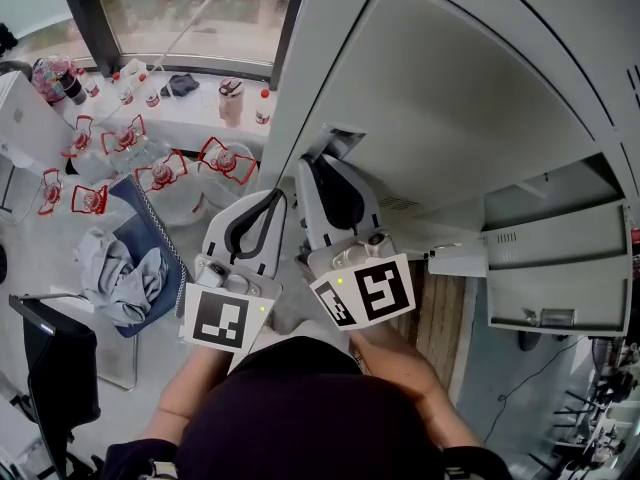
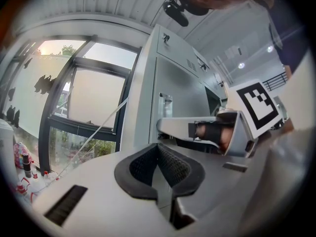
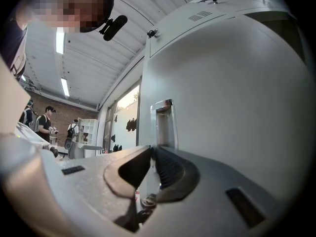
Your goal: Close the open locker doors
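Observation:
A tall grey locker door (image 1: 450,98) stands swung out in front of me, with a recessed metal handle (image 3: 163,120) near its edge. My right gripper (image 1: 325,168) points at that edge just below the handle. Its jaws have drawn almost together, the tips meet, and I see nothing between them (image 3: 150,151). Beside it on the left, my left gripper (image 1: 255,218) is shut and empty, clear of the locker (image 2: 173,83). Low on the right, two more locker doors (image 1: 555,238) (image 1: 545,303) hang open.
Several water jugs with red handles (image 1: 225,163) stand on the floor at the left. Bottles line the windowsill (image 1: 232,98). A chair with grey cloth (image 1: 120,273) is at my lower left. People stand far off (image 3: 47,122).

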Tool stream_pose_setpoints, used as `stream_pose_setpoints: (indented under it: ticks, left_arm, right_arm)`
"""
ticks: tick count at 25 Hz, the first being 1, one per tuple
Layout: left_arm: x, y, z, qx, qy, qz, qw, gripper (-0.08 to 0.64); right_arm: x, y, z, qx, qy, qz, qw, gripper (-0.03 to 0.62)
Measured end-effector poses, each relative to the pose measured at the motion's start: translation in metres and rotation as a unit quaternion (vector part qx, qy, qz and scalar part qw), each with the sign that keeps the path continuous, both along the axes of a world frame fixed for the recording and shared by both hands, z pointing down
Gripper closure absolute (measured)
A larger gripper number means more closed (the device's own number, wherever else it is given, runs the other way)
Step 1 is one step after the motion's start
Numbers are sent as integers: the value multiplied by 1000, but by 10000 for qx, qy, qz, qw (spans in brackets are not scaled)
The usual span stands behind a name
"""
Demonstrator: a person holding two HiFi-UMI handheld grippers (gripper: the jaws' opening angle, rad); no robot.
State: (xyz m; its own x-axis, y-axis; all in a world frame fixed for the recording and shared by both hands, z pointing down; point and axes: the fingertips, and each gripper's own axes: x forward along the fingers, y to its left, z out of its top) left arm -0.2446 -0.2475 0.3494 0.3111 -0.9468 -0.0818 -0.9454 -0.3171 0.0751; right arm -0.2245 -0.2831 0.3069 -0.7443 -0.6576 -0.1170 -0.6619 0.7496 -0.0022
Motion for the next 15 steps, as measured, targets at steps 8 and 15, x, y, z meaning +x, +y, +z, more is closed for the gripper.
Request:
stream_pose_setpoints:
  ticks: [8, 15]
  left_arm:
    - [1, -2, 2, -23, 3, -3, 10000, 560]
    - [0, 2, 3, -48, 16, -45, 10000, 560]
  right_arm:
    - [1, -6, 0, -17, 6, 91, 10000, 558]
    - [1, -8, 0, -7, 16, 184, 9998, 558]
